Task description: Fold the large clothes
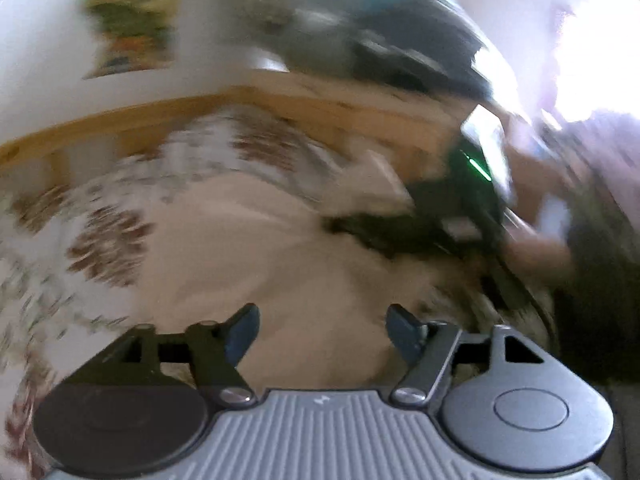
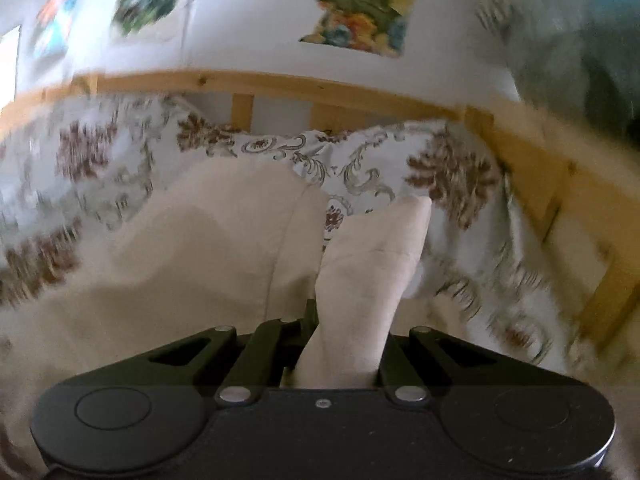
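Observation:
A large beige garment [image 2: 200, 240] lies on a bed with a floral cover [image 2: 360, 160]. My right gripper [image 2: 340, 320] is shut on a fold of the beige garment, which sticks up between its jaws. In the blurred left wrist view the beige garment [image 1: 260, 240] lies below my left gripper [image 1: 322, 332], which is open and empty above it. The right gripper [image 1: 460, 208] shows there at the right, with a green light, held by a hand.
A wooden bed rail [image 2: 320, 88] runs behind the bed against a white wall with colourful posters [image 2: 360, 12]. The person [image 1: 400, 40] in dark and teal clothing stands at the upper right of the left wrist view.

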`<state>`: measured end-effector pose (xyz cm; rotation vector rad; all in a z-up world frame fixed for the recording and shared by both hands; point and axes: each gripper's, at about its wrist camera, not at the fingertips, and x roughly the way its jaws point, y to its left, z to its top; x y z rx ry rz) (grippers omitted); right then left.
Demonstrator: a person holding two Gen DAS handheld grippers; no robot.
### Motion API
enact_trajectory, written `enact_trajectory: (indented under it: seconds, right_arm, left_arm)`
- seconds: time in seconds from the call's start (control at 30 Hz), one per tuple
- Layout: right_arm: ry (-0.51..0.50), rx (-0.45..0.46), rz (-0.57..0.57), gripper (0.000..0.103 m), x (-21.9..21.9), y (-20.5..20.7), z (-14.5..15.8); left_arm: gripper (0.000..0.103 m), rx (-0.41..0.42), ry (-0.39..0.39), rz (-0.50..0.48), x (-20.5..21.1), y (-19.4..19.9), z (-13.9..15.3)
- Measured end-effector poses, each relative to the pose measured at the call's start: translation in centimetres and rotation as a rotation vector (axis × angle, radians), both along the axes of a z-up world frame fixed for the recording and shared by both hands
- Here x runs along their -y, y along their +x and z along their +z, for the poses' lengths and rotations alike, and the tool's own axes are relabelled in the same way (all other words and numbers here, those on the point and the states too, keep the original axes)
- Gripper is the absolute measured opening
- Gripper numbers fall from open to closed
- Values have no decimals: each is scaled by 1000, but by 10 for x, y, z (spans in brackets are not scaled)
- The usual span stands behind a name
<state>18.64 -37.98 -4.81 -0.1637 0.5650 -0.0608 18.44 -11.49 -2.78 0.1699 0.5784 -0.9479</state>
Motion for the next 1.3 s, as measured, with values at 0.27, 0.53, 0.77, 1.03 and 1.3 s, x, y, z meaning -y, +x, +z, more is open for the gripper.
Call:
enact_trajectory:
  seconds: [0.27, 0.53, 0.77, 1.03, 1.3]
  right_arm:
    - [-198, 43, -36, 0, -3, 2, -5]
    - [-176, -61, -98, 4, 19, 24, -32]
    - [-84, -14, -213, 65, 32, 15, -13]
    - [-264, 173, -290, 93, 17, -2, 7]
    - [-106, 168, 13, 94, -13, 42, -2]
  left_arm:
    - [79, -252, -35, 261, -27, 61, -41]
    - [79, -417, -143, 197, -6, 86, -76]
    - [80, -448, -132, 231, -1, 90, -94]
    - [82, -449, -145, 232, 1, 92, -98]
    - [83, -442, -136, 239, 5, 92, -100]
